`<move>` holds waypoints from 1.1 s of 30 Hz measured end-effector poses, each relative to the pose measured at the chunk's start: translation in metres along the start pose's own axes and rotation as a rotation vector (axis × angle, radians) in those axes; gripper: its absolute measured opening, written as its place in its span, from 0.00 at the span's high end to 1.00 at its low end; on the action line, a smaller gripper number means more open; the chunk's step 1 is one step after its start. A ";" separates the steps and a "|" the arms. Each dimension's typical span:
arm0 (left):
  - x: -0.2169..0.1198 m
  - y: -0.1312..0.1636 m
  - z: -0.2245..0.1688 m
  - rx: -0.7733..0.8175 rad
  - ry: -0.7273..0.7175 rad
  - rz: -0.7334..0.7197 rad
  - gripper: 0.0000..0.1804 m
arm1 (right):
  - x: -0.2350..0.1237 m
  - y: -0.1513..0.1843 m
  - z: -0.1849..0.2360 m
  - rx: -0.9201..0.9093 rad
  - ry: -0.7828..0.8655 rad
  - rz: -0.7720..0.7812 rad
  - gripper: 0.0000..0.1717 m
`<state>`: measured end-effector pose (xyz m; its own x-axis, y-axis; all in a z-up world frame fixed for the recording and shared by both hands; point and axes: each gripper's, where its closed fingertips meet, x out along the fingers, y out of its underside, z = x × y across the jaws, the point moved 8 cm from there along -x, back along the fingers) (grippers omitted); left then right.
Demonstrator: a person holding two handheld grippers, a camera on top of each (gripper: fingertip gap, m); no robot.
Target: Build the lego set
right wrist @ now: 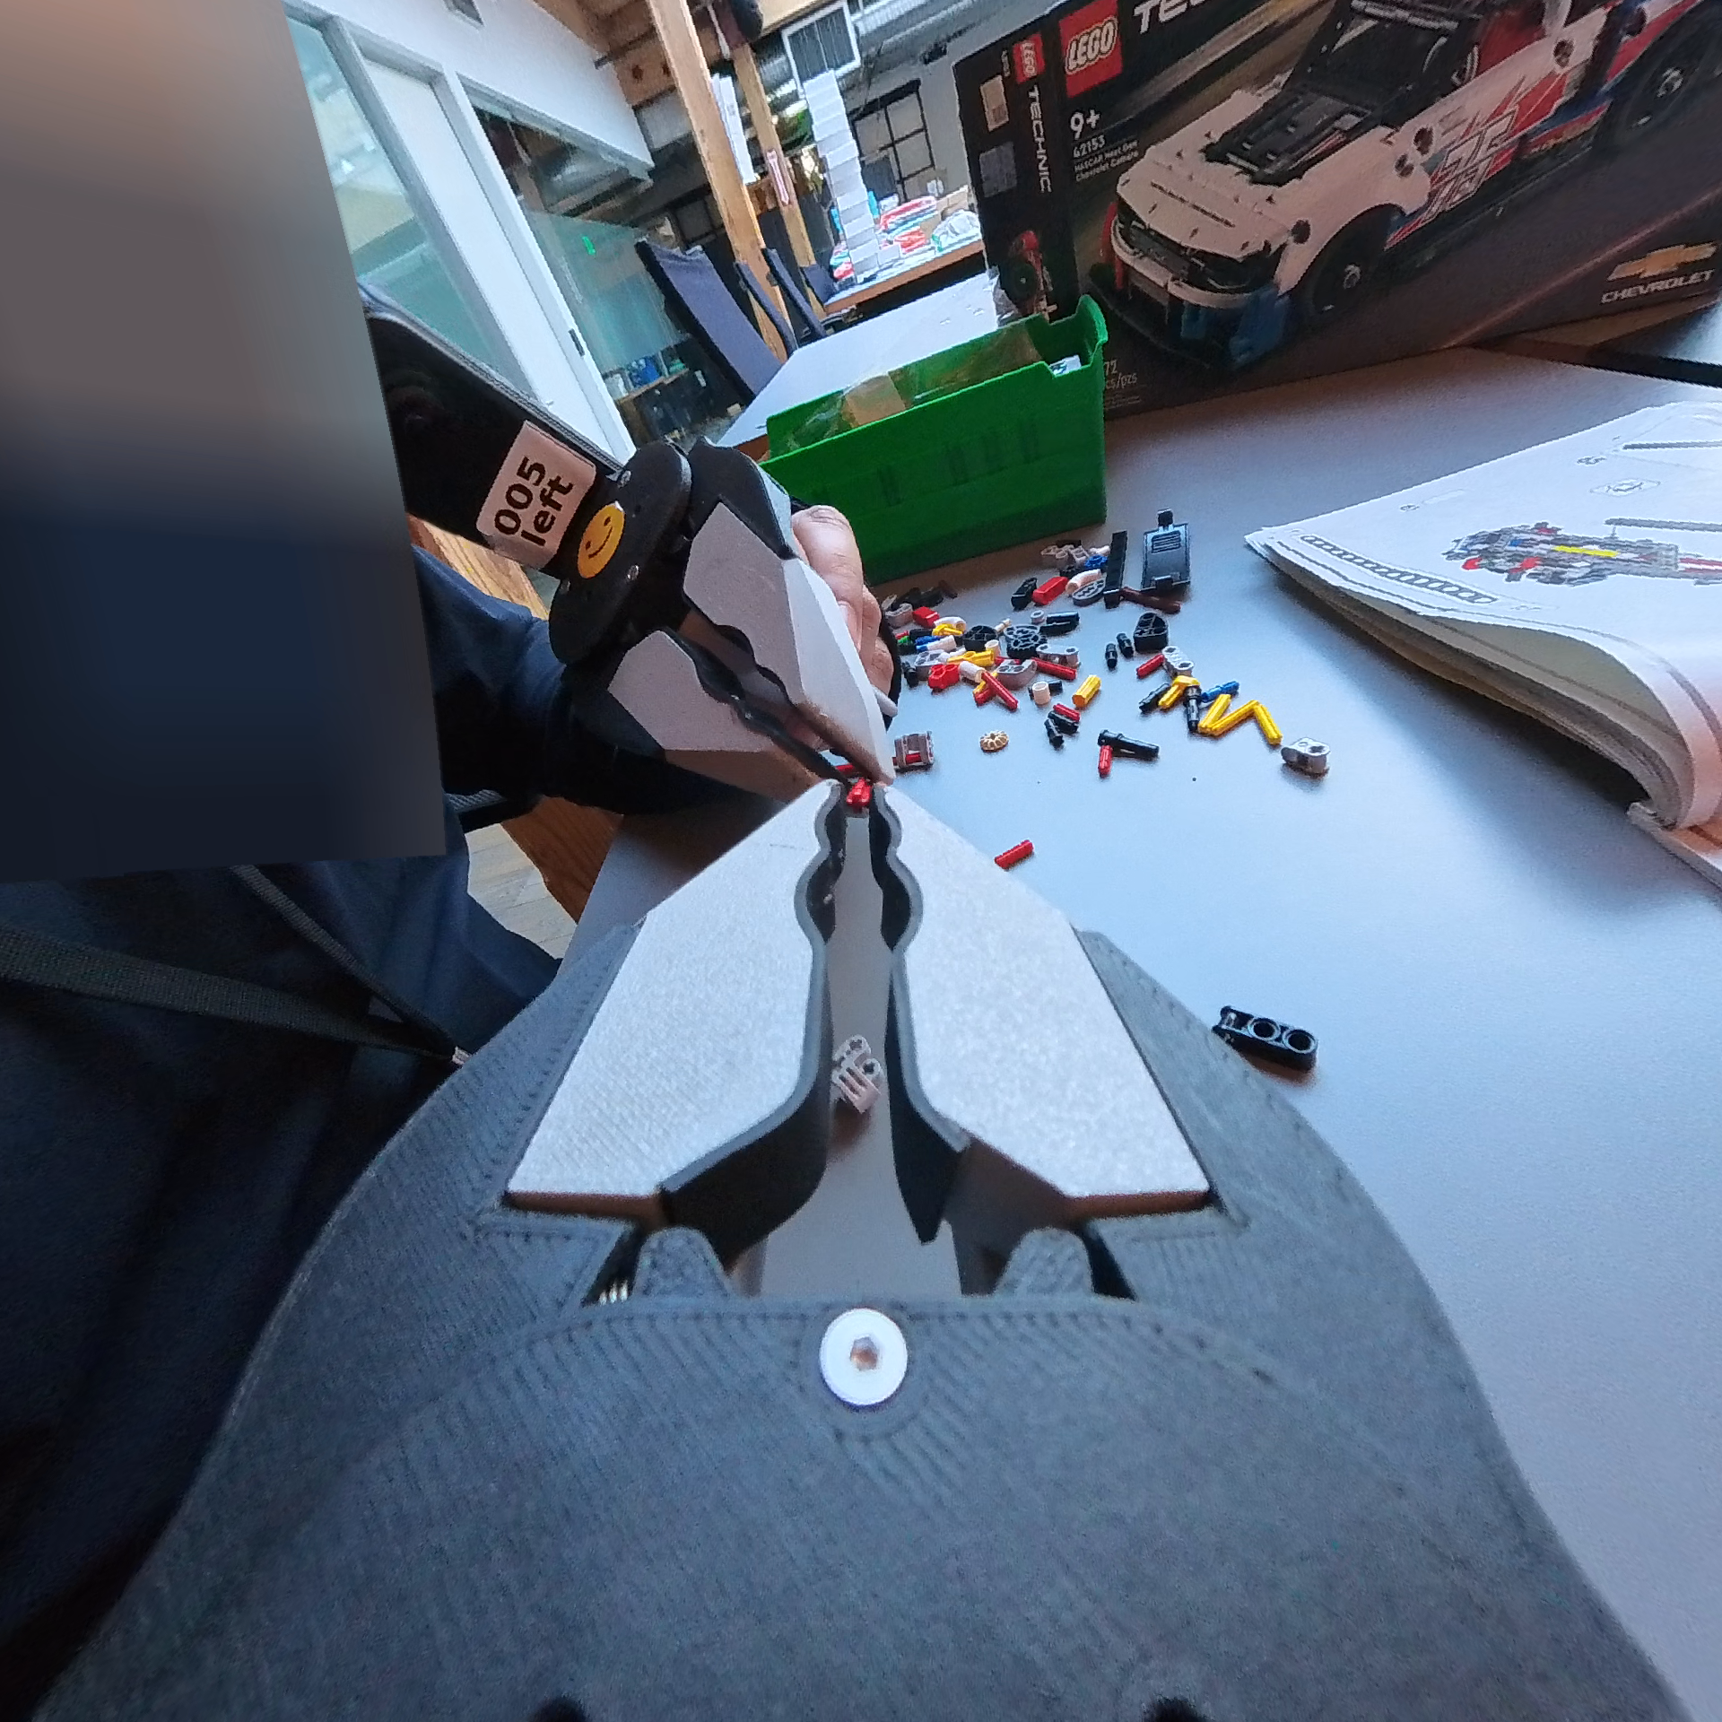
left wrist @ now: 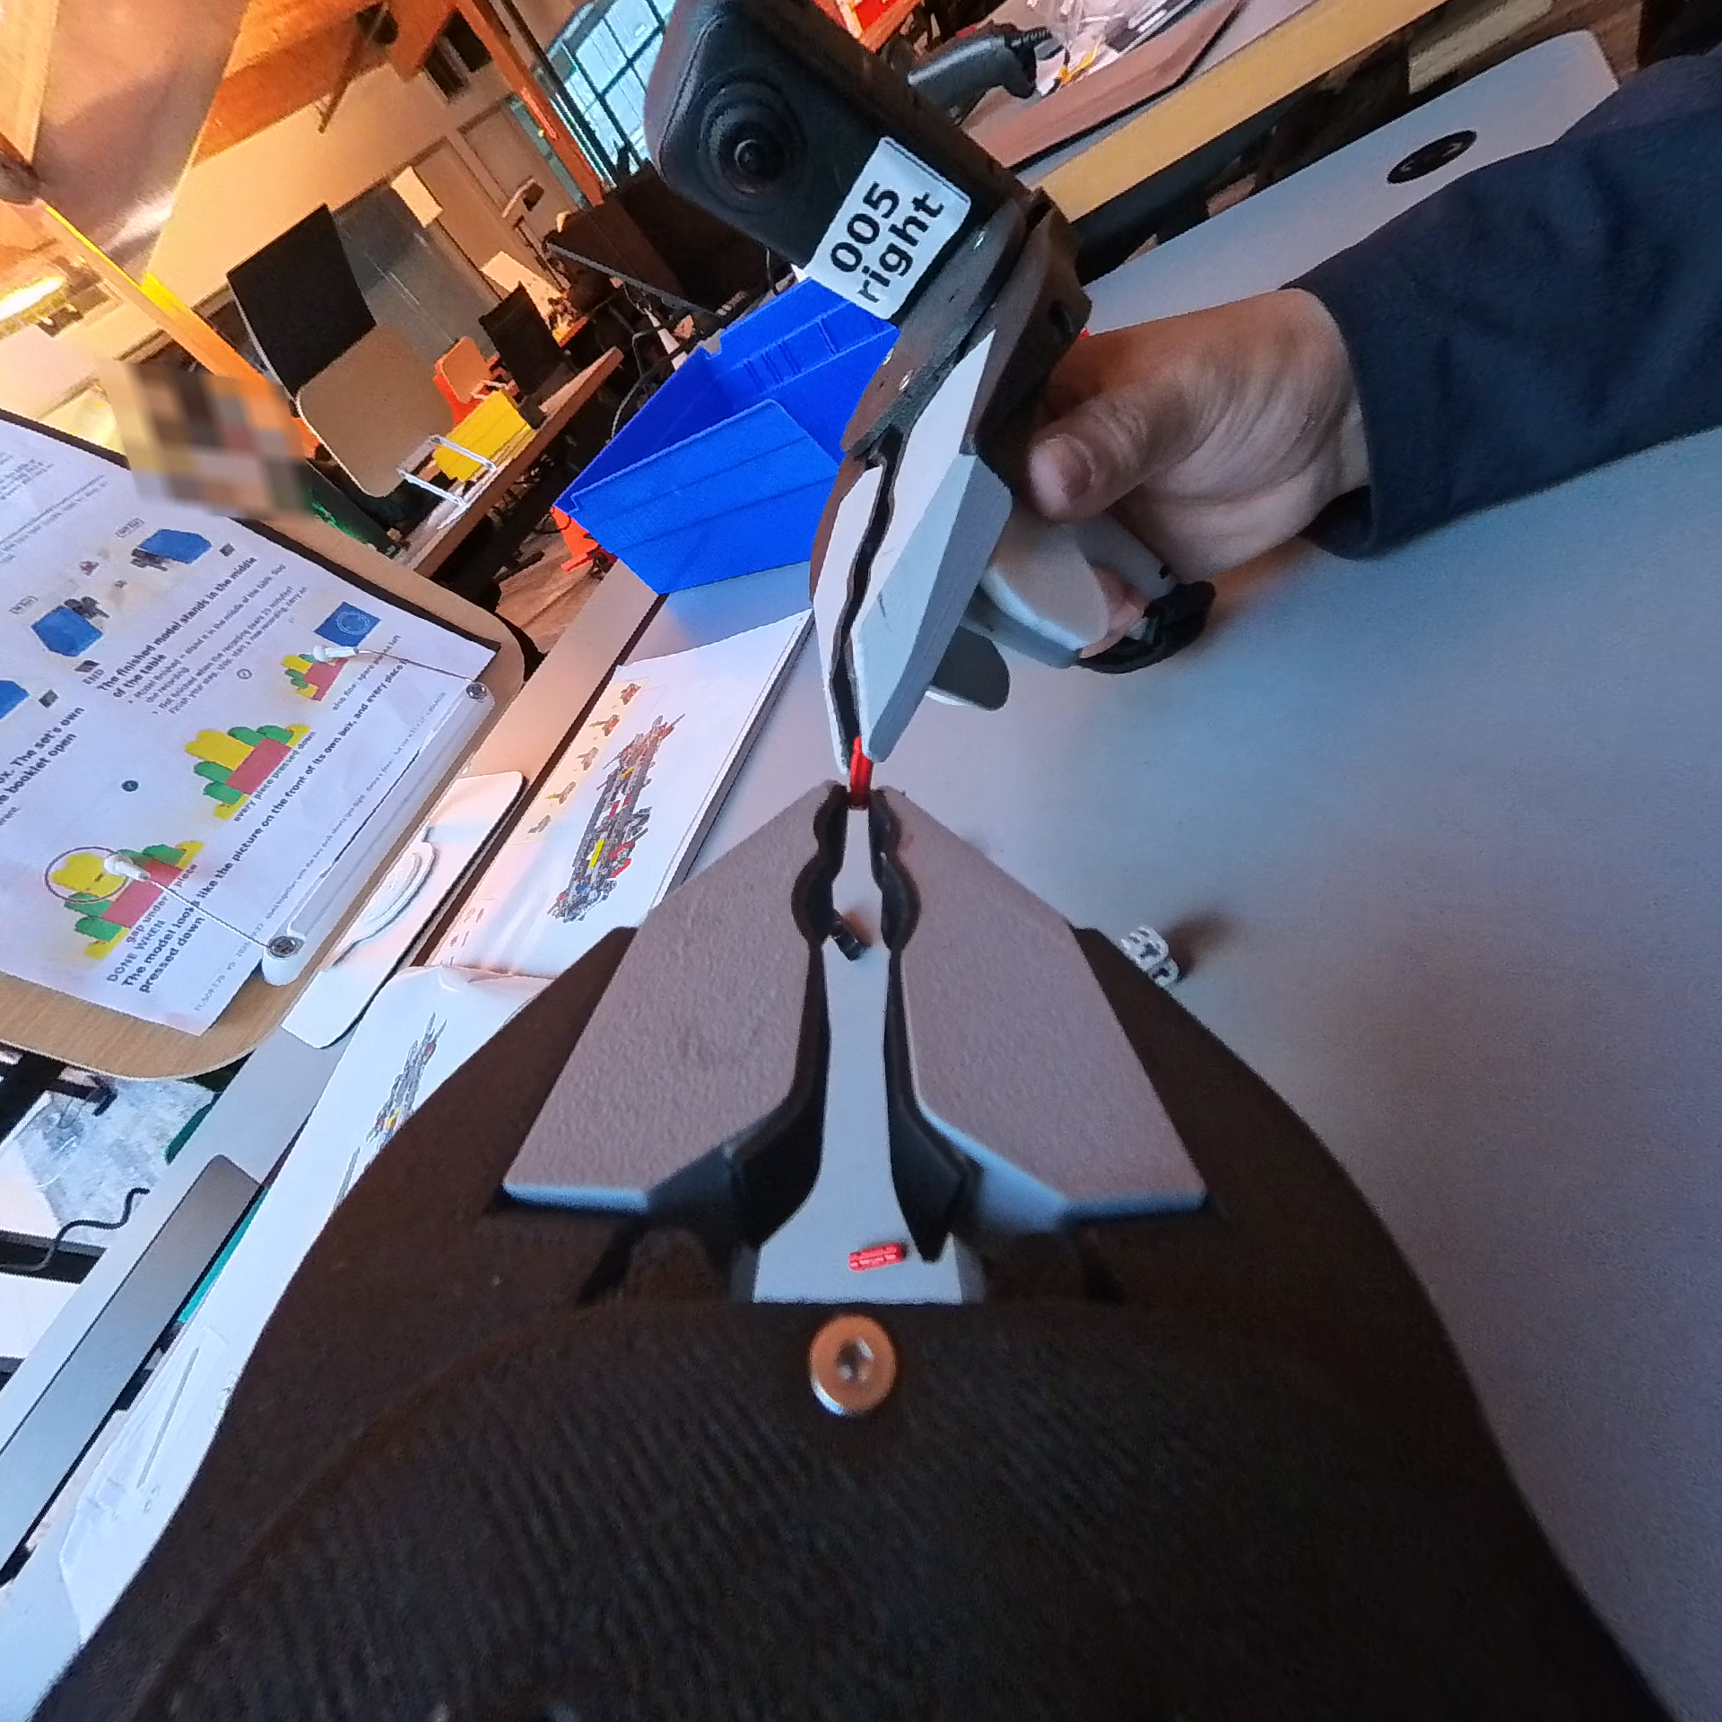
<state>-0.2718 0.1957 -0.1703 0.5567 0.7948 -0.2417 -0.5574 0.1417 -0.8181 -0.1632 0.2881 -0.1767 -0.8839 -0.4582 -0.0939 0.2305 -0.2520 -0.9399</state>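
Observation:
In the left wrist view my left gripper (left wrist: 859,799) is shut on the lower end of a small red pin (left wrist: 859,772). The right gripper (left wrist: 850,741) comes down from above, held by a hand (left wrist: 1202,447), and is shut on the pin's upper end. In the right wrist view my right gripper (right wrist: 859,803) pinches the same red pin (right wrist: 857,792), and the left gripper (right wrist: 871,773) meets it tip to tip from the upper left. The pin is held above the grey table (right wrist: 1305,932).
A pile of small loose building pieces (right wrist: 1053,652) lies in front of a green bin (right wrist: 950,466) and the set's box (right wrist: 1351,186). An open booklet (right wrist: 1510,596) lies at the right. A red pin (right wrist: 1014,854) and a black beam (right wrist: 1265,1036) lie nearer. A blue bin (left wrist: 708,485) and an instruction board (left wrist: 186,727) are also in view. My two grippers' fingertips are within a few centimetres of each other.

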 end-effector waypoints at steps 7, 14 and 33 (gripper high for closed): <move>0.000 0.000 -0.001 -0.008 0.014 0.002 0.99 | 0.000 0.001 0.000 0.000 -0.005 0.015 0.99; 0.001 0.001 -0.002 -0.019 0.028 0.006 0.99 | -0.001 0.002 0.001 -0.004 0.007 0.030 0.99; 0.006 0.007 -0.003 -0.079 0.081 0.039 0.93 | -0.009 -0.002 0.002 -0.038 0.032 0.000 1.00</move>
<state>-0.2704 0.1997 -0.1788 0.5853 0.7482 -0.3124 -0.5309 0.0624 -0.8451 -0.1551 0.2912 -0.1729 -0.8968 -0.4302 -0.1037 0.2154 -0.2195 -0.9515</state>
